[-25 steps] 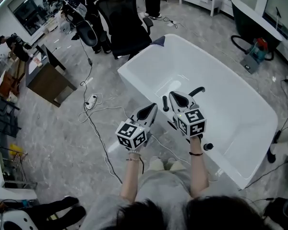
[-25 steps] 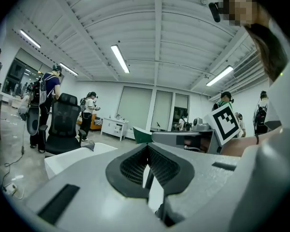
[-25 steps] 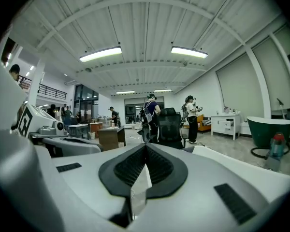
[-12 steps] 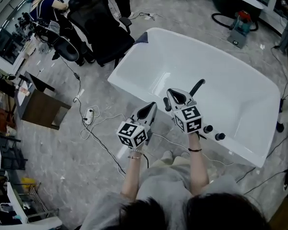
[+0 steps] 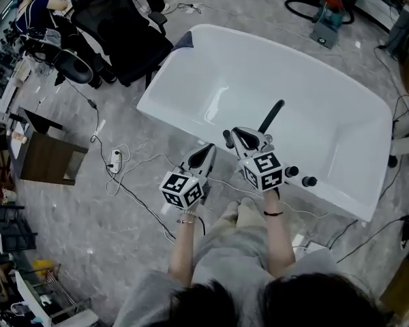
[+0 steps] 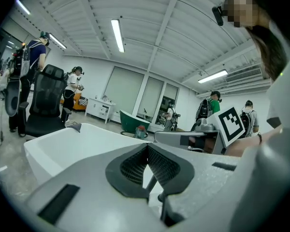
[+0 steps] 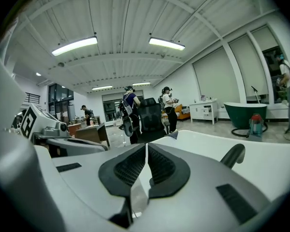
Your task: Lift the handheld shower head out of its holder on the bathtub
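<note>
Your left gripper (image 5: 207, 148) and right gripper (image 5: 239, 135) are both closed and empty; open one and clasp mid-handle the slim black handheld shower head (image 5: 271, 116) slanting from the near rim of the white bathtub (image 5: 160, 112), as it is likely rigid, light and slick.

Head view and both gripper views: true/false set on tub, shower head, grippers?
1. The right gripper has its fingers together with nothing between them. True.
2. The left gripper holds the shower head. False: its fingers are closed on nothing; the shower head stands up at the tub's near rim, ungripped.
3. The bathtub in front of the person is white. True.
4. The shower head is white. False: it is black.
5. Two black knobs sit on the tub rim beside the right gripper. True.
</note>
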The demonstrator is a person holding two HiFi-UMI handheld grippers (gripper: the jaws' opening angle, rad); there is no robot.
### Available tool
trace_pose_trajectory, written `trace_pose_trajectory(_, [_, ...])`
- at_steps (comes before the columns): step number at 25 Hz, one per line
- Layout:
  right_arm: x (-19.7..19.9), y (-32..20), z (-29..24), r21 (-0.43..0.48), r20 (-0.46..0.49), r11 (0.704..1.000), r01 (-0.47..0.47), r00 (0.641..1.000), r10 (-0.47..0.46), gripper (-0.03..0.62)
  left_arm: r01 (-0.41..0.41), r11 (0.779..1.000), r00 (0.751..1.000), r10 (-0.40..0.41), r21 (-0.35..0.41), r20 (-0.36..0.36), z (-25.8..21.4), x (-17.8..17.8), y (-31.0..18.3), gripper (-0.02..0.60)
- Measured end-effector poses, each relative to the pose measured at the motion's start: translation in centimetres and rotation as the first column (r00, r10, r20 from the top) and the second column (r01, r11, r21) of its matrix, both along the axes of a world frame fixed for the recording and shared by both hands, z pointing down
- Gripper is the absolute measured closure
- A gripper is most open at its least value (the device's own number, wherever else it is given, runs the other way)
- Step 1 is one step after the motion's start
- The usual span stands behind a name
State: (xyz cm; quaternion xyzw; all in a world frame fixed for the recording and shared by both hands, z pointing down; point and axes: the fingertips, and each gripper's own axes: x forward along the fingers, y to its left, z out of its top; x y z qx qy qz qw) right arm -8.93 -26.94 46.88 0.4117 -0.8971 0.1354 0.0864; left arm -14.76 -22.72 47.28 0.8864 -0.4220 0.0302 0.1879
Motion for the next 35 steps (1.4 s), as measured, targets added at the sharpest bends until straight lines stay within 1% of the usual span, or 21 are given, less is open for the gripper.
trace_pose_trajectory(4, [0.0, 0.1, 2.5, -0.042, -0.006, 0.999, 0.004, 1.0, -0.004, 0.592, 0.002, 1.0, 1.0, -0.002, -0.031, -0.003, 1.6, 1.1, -0.2, 0.577])
trace_pose_trajectory(7, [-0.3, 0.4, 3.9, -0.084, 0.034, 0.996, -0.008, 0.999, 0.011, 0.591, 0.016, 0.998, 1.0, -0.016, -0.052, -0.006, 2.8, 0.9, 0.2, 0.577])
trace_pose_trajectory(10, [-0.5, 0.5, 5.3, -0.107, 0.024, 0.994, -0.008, 1.0, 0.011, 0.59, 0.03, 0.997, 0.999, -0.031, -0.073, -0.01, 4.0, 0.6, 0.5, 0.577])
trace_pose_trajectory(13, [-0.5, 0.2, 7.3, -0.124, 0.022, 0.992, -0.008, 1.0, 0.011, 0.556, 0.038, 0.995, 0.999, -0.039, -0.087, -0.005, 5.8, 0.6, 0.4, 0.577])
trace_pose_trajectory(17, [-0.4, 0.0, 10.2, -0.148, 0.005, 0.989, -0.014, 1.0, 0.015, 0.534, 0.047, 0.993, 0.999, -0.047, -0.107, -0.004, 7.9, 0.7, 0.0, 0.577])
trace_pose_trajectory(20, [-0.9, -0.3, 11.7, -0.161, -0.002, 0.986, -0.035, 0.999, 0.035, 0.514, 0.047, 0.992, 0.999, -0.048, -0.119, -0.007, 9.2, 0.2, -0.4, 0.577])
trace_pose_trajectory(23, [-1.5, -0.5, 13.2, -0.166, 0.001, 0.984, -0.057, 0.998, 0.058, 0.508, 0.042, 0.992, 0.999, -0.042, -0.121, -0.001, 10.6, 0.0, -0.9, 0.577])
trace_pose_trajectory(28, [-1.5, -0.6, 16.1, -0.191, -0.012, 0.977, -0.098, 0.995, 0.097, 0.477, 0.041, 0.99, 0.999, -0.043, -0.135, -0.012, 12.8, 0.2, -1.2, 0.577])
trace_pose_trajectory(35, [-2.0, -1.5, 18.9, -0.218, -0.027, 0.968, -0.123, 0.992, 0.12, 0.457, 0.037, 0.988, 0.999, -0.039, -0.15, -0.013, 14.7, -0.5, -2.0, 0.577])
